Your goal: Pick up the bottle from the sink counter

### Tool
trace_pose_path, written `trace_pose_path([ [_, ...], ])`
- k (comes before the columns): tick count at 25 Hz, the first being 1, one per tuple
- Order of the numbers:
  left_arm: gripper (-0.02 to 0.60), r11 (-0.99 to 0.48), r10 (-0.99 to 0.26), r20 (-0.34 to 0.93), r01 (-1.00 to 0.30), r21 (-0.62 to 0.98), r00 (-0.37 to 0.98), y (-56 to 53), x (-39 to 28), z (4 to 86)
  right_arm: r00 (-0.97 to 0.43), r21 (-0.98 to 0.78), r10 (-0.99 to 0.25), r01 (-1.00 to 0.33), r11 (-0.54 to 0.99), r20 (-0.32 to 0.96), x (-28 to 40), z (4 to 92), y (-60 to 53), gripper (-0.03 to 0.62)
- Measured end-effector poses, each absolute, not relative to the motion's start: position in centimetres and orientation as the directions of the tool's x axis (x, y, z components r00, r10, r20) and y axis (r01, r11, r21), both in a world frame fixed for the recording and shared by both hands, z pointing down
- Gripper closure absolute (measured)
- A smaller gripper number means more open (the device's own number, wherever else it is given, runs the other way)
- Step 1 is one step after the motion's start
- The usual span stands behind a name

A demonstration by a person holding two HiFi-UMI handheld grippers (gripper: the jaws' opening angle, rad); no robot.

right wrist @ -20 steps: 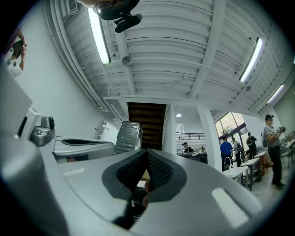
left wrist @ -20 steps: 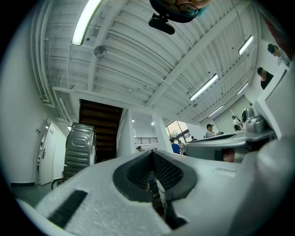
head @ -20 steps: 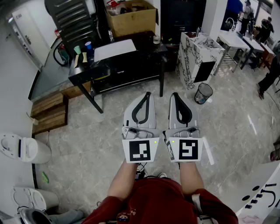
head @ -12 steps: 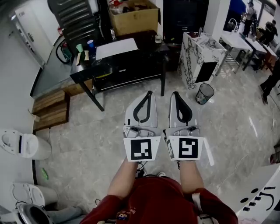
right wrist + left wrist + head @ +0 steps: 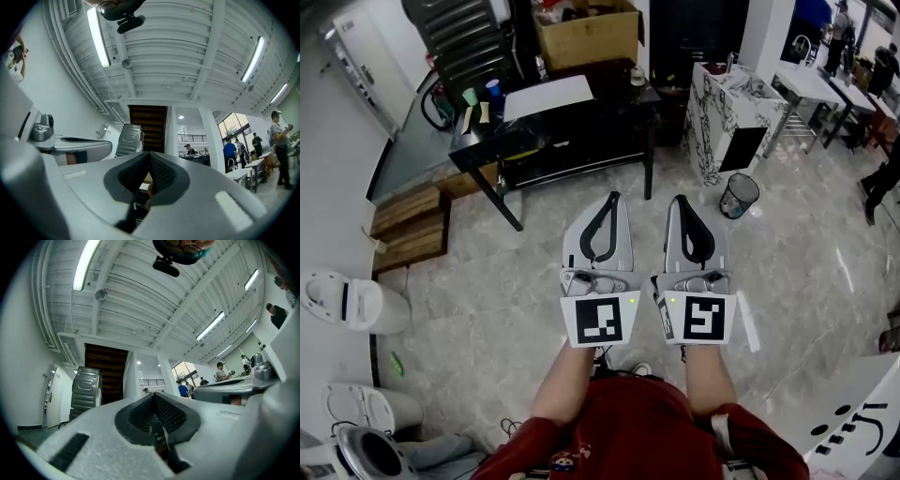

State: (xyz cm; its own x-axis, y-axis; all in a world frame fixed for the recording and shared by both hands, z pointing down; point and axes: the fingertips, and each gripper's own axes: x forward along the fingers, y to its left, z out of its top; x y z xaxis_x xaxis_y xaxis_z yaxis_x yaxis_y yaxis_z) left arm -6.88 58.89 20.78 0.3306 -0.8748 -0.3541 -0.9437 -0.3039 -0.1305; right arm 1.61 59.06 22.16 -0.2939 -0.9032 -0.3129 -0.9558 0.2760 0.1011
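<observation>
In the head view I hold both grippers side by side at waist height over the marble floor, pointing forward. My left gripper (image 5: pixel 612 197) is shut and holds nothing. My right gripper (image 5: pixel 679 200) is shut and empty too. The sink counter (image 5: pixel 724 117), a marble-patterned block, stands ahead to the right, well beyond the jaws. Something small and upright (image 5: pixel 731 64) stands at its back edge, too small to tell as a bottle. In the left gripper view the left gripper (image 5: pixel 154 394) points up towards the ceiling with its jaws pressed together. The right gripper (image 5: pixel 149 153) looks the same in its own view.
A black table (image 5: pixel 553 122) with white paper and cups stands straight ahead, a cardboard box (image 5: pixel 586 33) behind it. A wire waste bin (image 5: pixel 738 197) sits beside the counter. Wooden pallets (image 5: pixel 408 230) and white toilets (image 5: pixel 342 305) lie left. People stand far right.
The head view has shifted a little, so the table and counter sit slightly elsewhere in frame. Both grippers stay shut and side by side.
</observation>
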Motion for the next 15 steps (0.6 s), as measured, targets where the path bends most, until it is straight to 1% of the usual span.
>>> trace_pose_path([
  [8, 0.578, -0.283, -0.892, -0.329, -0.951, -0.127, 0.309, 60.7, -4.3, 22.2, -0.316, 0.079, -0.896, -0.949, 0.307, -0.312, 4.5, 23.3, 61.3, 0.592],
  [15, 0.578, -0.289, -0.89, -0.324, -0.947, -0.14, 0.32, 60.9, -2.4, 22.5, -0.298, 0.047, -0.902, -0.953, 0.299, -0.311, 6.7, 23.7, 61.2, 0.592],
])
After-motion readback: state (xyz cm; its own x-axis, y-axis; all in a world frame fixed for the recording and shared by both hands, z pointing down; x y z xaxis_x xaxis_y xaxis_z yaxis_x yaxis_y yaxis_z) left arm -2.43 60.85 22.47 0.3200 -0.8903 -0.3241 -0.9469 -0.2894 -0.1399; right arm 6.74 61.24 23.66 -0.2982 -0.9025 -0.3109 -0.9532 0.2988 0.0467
